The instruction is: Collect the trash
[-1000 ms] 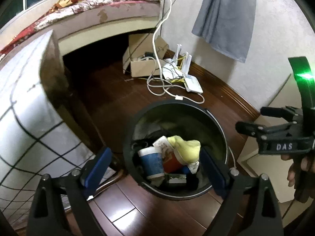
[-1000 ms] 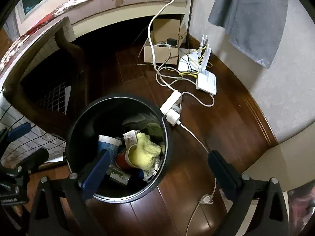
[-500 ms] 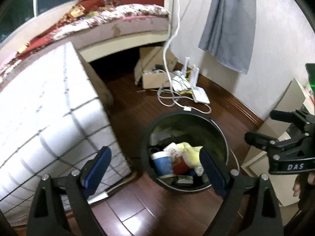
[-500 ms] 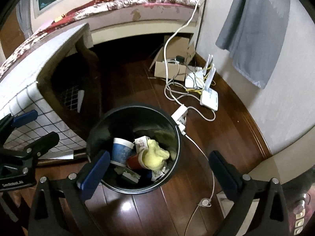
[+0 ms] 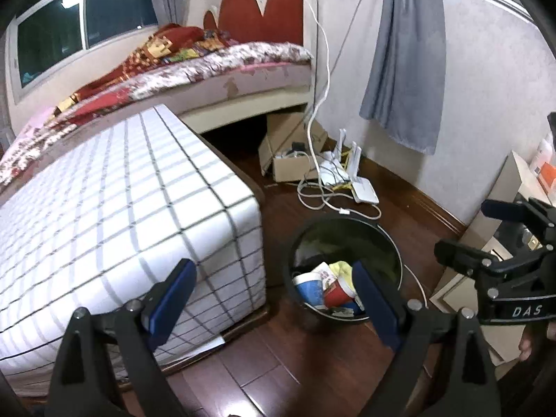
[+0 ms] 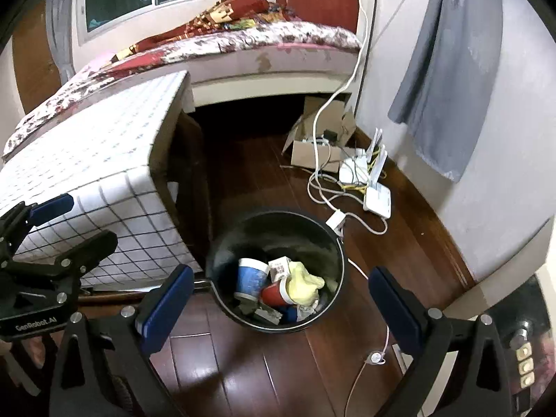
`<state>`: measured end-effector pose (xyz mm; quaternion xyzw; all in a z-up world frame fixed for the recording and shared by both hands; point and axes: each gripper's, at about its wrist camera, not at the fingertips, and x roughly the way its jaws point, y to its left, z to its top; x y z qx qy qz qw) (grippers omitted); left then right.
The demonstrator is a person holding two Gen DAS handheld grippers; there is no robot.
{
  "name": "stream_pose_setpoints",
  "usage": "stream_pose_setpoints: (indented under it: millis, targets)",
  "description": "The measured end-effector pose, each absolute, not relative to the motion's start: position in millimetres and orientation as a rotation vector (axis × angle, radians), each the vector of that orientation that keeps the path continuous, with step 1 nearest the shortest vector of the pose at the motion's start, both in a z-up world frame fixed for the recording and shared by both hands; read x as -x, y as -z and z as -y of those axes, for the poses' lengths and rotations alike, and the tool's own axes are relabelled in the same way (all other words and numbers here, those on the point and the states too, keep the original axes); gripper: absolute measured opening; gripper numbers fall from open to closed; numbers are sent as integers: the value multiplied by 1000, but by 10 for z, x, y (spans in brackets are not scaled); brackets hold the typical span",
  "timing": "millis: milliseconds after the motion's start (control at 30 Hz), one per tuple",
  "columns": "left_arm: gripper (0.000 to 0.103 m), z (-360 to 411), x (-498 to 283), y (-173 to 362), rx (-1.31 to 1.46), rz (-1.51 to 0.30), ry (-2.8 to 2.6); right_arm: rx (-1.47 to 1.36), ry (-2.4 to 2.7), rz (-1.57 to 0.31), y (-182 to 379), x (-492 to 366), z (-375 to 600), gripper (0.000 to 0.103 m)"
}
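Right wrist view: a black trash bin (image 6: 222, 295) stands on the dark wooden floor (image 6: 243, 375), holding a blue paper cup (image 6: 251, 278), a red cup (image 6: 274, 293), a crumpled yellow cloth (image 6: 304, 283) and a small printed carton (image 6: 279, 267); the cloth lies against the red cup, and the blue cup sits just beside both, on the side nearer the mattress. Directly above the bin's near rim hangs the right gripper (image 6: 278, 309), its blue-padded jaws spread wide and holding nothing. Beside the bin stands a check-patterned mattress (image 6: 87, 160), its corner near the rim. Just beyond the bin, a white power adapter (image 6: 335, 221) almost touches the far rim; from it white cables (image 6: 321, 187) run to a white router (image 6: 377, 199) and an open cardboard box (image 6: 312, 149), both well apart from the bin, near the wall. Farther behind the bin stands a bed (image 6: 264, 45) with a floral cover, and a grey cloth (image 6: 441, 80) hangs on the wall.

Left wrist view: the left gripper (image 5: 274, 302) is also wide open and empty; one jaw hangs over the bin (image 5: 295, 250), the other before the mattress (image 5: 104, 208). The right gripper (image 5: 472, 232) appears on the bin's far side from the mattress, clear of the rim.
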<state>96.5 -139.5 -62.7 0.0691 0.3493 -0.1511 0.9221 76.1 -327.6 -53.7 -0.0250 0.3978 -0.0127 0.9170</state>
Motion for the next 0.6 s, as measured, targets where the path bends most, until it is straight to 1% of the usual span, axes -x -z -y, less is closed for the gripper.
stream_pose_setpoints:
  millis: [267, 600]
  targets:
    - [93, 1005, -645, 328, -101, -653, 249, 8, 8, -735, 128, -417, 2913, 102]
    - [94, 562, -199, 37, -78, -604, 226, -2, 28, -675, -222, -27, 2539, 102]
